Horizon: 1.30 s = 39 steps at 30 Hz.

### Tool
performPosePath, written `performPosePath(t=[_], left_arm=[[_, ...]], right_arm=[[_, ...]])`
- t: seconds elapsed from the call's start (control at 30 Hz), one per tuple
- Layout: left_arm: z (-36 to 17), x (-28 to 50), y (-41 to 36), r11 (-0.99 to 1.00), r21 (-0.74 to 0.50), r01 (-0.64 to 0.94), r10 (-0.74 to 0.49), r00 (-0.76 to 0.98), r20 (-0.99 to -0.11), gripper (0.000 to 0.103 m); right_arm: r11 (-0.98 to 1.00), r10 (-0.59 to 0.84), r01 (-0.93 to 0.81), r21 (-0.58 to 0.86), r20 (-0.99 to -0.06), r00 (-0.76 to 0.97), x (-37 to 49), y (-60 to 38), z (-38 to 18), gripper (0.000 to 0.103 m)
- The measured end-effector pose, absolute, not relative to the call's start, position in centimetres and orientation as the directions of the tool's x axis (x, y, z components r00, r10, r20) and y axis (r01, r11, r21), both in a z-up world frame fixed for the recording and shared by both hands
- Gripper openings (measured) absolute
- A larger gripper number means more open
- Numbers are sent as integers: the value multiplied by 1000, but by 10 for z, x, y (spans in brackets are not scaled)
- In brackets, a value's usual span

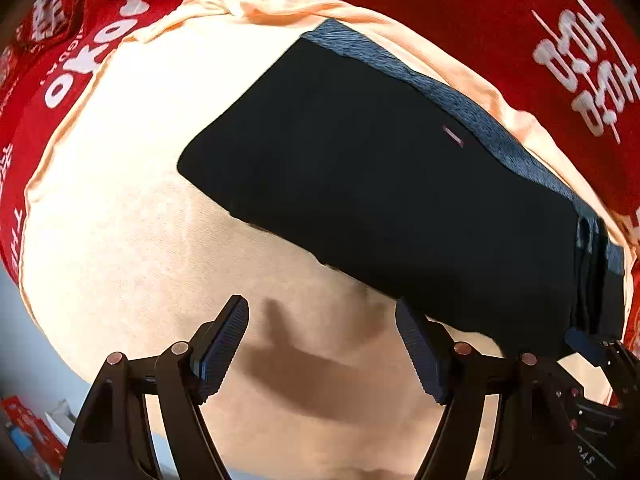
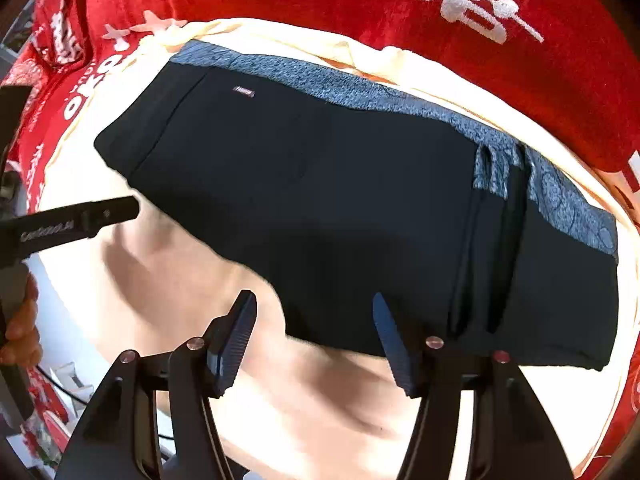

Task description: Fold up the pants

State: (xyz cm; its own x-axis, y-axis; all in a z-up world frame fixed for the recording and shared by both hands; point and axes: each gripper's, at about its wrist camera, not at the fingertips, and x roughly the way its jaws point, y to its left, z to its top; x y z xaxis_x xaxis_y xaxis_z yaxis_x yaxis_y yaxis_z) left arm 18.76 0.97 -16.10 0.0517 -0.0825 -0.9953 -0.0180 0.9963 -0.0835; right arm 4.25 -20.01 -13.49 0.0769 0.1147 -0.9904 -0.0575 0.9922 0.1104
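A: Left wrist view first: the left gripper (image 1: 322, 344) hovers low over the cream cloth (image 1: 120, 208), jaws spread wide with nothing between them. Its ribbed dark pads (image 1: 224, 352) angle outward in a V, and its shadow falls on the cloth just ahead.

B: From the right wrist view, the right gripper (image 2: 314, 340) is posed the same way, jaws apart and empty, its right pad overlapping the near edge of the pants (image 2: 320, 208) in the picture; I can't tell whether it touches.

A: The pants (image 1: 380, 200) lie folded into a flat, compact dark navy slab on the cream cloth, smooth and matte, corners rounded.

B: A mottled grey-blue waistband (image 2: 360, 88) runs along the far edge, with a small label below it. The long axis runs from upper left to lower right, with stacked folded layers showing at the right end.

A: Beyond that, the cream cloth bunches at its far rim, over a red cloth (image 1: 460, 12) with white characters.
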Motion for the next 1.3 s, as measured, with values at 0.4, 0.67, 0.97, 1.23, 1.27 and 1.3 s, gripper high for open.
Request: performPosePath(t=[0.4, 0.67, 0.97, 1.23, 1.27, 1.3], left_arm=[[-170, 200, 27, 978, -179, -105, -174, 62, -983, 76], [-175, 200, 59, 932, -305, -194, -293, 88, -952, 76], [-185, 209, 63, 826, -497, -265, -466, 174, -867, 76], [-185, 214, 61, 758, -591, -275, -537, 251, -805, 91], [-184, 214, 59, 762, -586, -275, -529, 258, -809, 91], [-184, 214, 60, 764, -584, -273, -526, 261, -810, 94]], right_arm=[[997, 76, 25, 76, -997, 15, 58, -204, -167, 68], [999, 43, -31, 42, -999, 24, 55, -191, -171, 75], [998, 53, -20, 53, -998, 23, 55, -192, -171, 76], [998, 68, -10, 68, -997, 29, 53, -199, -172, 76], [997, 73, -6, 73, -997, 29, 53, -200, -172, 76], [997, 77, -5, 77, -997, 29, 52, -202, -173, 76]])
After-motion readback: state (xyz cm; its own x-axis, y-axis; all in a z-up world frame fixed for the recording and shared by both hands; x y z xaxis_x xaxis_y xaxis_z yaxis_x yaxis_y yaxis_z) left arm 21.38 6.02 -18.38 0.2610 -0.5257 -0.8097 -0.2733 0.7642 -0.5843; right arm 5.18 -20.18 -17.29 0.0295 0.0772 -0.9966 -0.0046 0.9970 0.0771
